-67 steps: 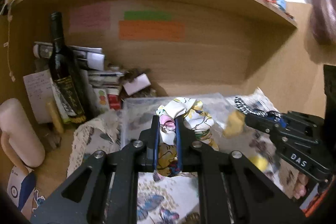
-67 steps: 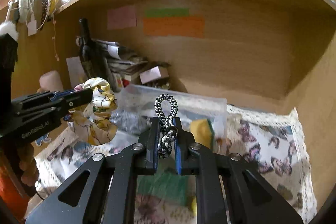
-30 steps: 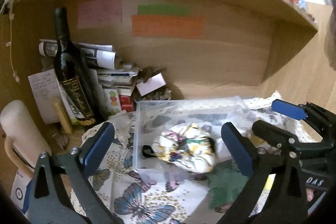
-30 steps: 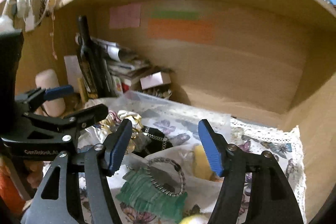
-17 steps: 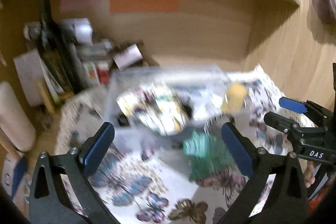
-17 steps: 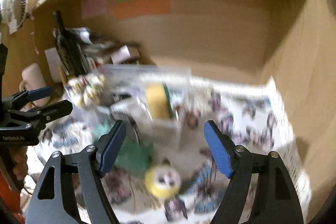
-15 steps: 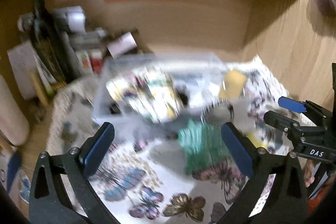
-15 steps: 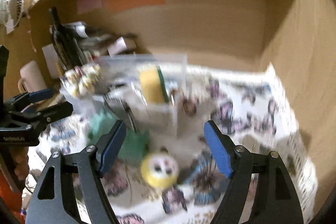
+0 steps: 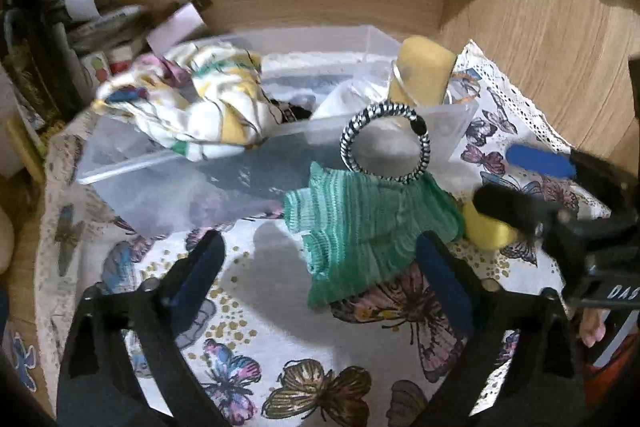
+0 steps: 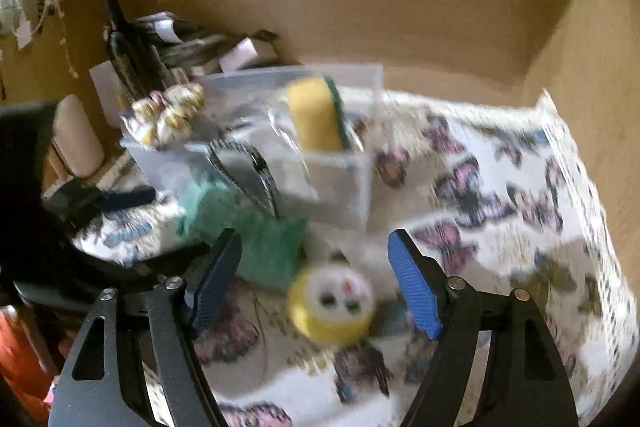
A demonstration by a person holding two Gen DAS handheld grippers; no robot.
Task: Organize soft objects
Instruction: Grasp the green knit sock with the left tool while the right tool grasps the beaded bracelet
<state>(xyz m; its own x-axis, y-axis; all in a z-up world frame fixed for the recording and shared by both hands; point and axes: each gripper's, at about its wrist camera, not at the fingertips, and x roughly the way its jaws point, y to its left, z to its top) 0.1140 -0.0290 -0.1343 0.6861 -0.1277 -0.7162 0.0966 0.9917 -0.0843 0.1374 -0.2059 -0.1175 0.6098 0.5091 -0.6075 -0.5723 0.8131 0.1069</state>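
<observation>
A clear plastic bin (image 9: 160,163) holds a floral scrunchie (image 9: 200,107) at its left and a yellow sponge (image 9: 420,71) at its right. A black-and-white hair tie (image 9: 384,143) leans on the bin's front wall. A green knitted cloth (image 9: 368,223) lies on the tablecloth in front. My left gripper (image 9: 320,267) is open and empty just before the green cloth. My right gripper (image 10: 316,275) is open and empty above a yellow round plush (image 10: 332,303); it also shows in the left wrist view (image 9: 532,187). The bin (image 10: 332,187) and sponge (image 10: 316,115) lie beyond it.
A butterfly-print tablecloth (image 9: 280,367) covers the shelf floor. A dark bottle (image 10: 124,47), papers and boxes (image 9: 100,23) crowd the back left corner. A cream roll (image 10: 76,139) stands at the left. Wooden walls close the back and right side (image 10: 580,67).
Both grippers let go of the scrunchie and hair tie over the bin, opened, and pulled back and down. The views now tilt toward the green cloth and the yellow plush.
</observation>
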